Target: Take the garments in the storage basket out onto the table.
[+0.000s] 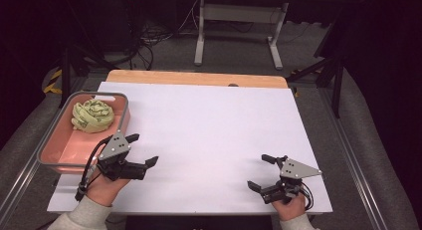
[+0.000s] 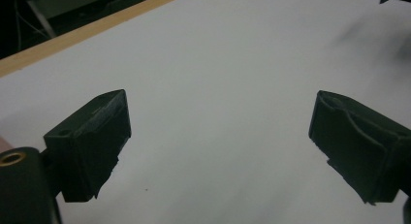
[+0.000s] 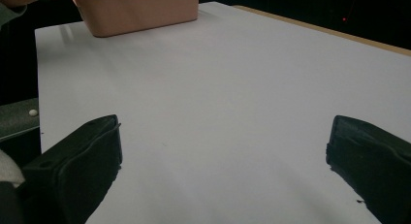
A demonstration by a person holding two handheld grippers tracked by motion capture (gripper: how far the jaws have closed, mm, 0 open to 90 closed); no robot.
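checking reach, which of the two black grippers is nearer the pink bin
The left gripper, right beside the pink plastic bin; the right gripper sits across the white table.

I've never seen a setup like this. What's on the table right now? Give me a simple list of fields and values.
surface: white sheet over a wooden table
container: pink bin with a grey rim, at the table's left edge
contents: bundled yellow-green cloth in the bin's far end
left gripper: hand-held, jaws wide apart, holding nothing, just right of the bin
right gripper: hand-held, jaws wide apart, holding nothing, near the table's front right
between the grippers: bare white sheet
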